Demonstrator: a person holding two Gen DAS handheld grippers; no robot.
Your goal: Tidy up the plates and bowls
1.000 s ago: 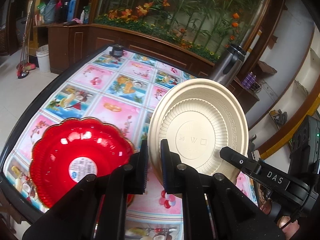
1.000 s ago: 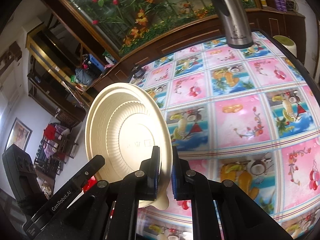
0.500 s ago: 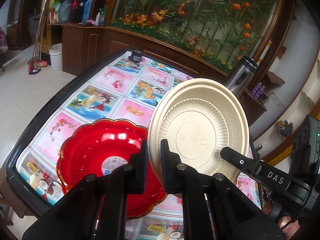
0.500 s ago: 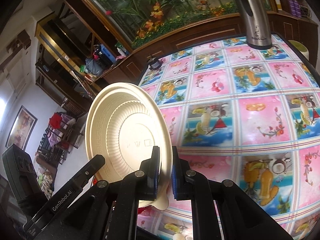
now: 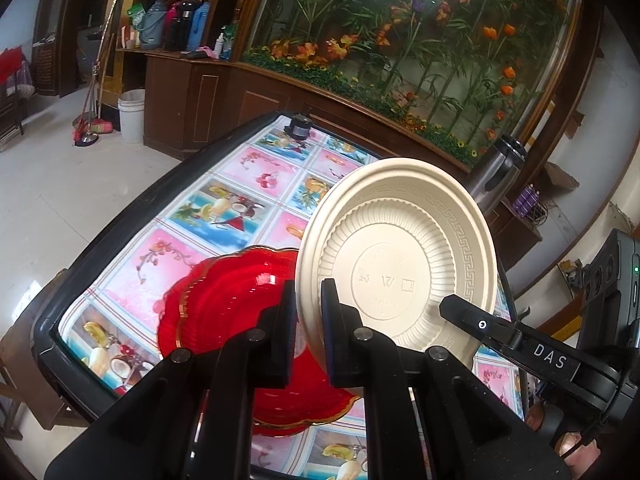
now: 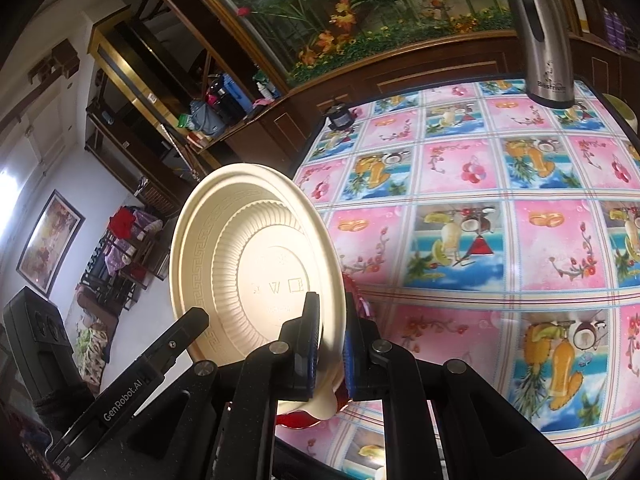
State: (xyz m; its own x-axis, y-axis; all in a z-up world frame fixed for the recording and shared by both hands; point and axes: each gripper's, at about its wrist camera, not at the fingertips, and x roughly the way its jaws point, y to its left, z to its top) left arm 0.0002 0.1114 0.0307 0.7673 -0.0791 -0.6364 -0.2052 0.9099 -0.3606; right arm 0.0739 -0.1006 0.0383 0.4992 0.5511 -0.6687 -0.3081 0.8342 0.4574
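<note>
A cream plastic plate (image 5: 400,256) is held up on edge, its underside showing, above the near part of the table. My left gripper (image 5: 309,308) is shut on its rim. My right gripper (image 6: 332,336) is shut on the rim of the same cream plate (image 6: 248,264) from the other side. A red scalloped plate (image 5: 224,304) lies flat on the patterned tablecloth (image 5: 224,208) below and left of the cream plate; in the right wrist view only a sliver of the red plate (image 6: 358,296) shows behind the cream one.
A steel thermos (image 6: 540,36) stands at the table's far right corner, also in the left wrist view (image 5: 496,172). A small dark jar (image 5: 299,126) sits at the far left edge. A wooden cabinet with a planted glass display (image 5: 400,40) runs behind the table.
Both grippers and the cream plate have shifted left and back over the table. The red plate now lies closer under the cream plate.
</note>
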